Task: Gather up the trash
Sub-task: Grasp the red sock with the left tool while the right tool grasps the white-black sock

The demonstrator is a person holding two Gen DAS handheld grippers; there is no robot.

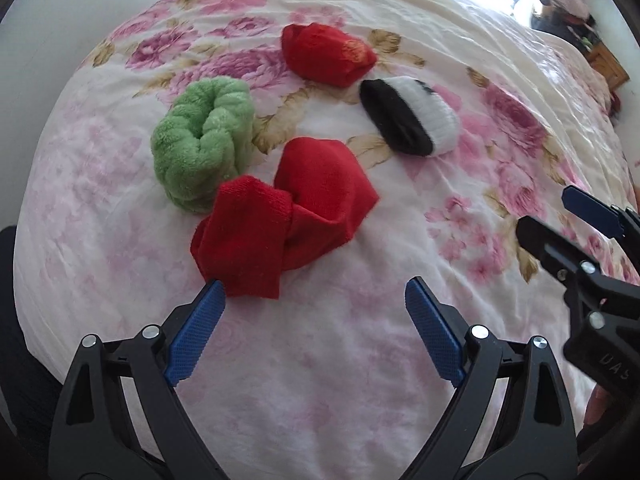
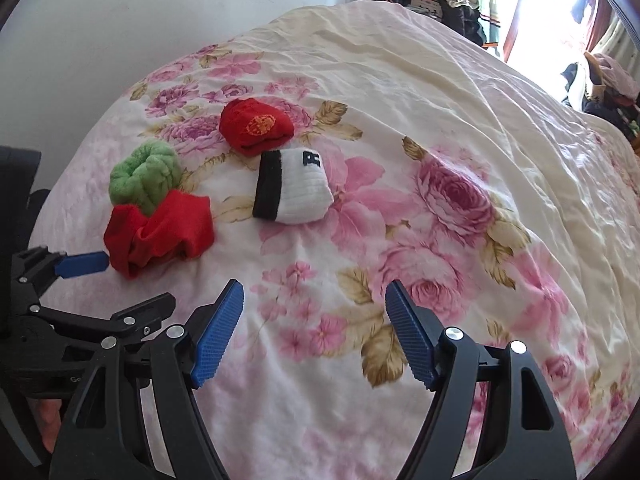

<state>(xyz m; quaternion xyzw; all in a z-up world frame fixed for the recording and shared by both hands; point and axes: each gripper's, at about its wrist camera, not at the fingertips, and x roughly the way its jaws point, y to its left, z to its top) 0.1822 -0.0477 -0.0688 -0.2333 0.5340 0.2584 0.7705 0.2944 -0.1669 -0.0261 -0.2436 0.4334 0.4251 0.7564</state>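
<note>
Left hand-held gripper (image 1: 316, 292) wide, empty.

A floral bedspread (image 2: 440, 200) covers the bed, pink and purple roses with tan leaves on the near part, plain cream farther back, creased all over; a white wall (image 2: 200, 12) stands behind it; a bright window (image 2: 560, 4) with a reddish curtain (image 2: 516, 24) glares at upper right; heaped clothes (image 2: 460, 0) sit beyond the bed's far edge.
</note>
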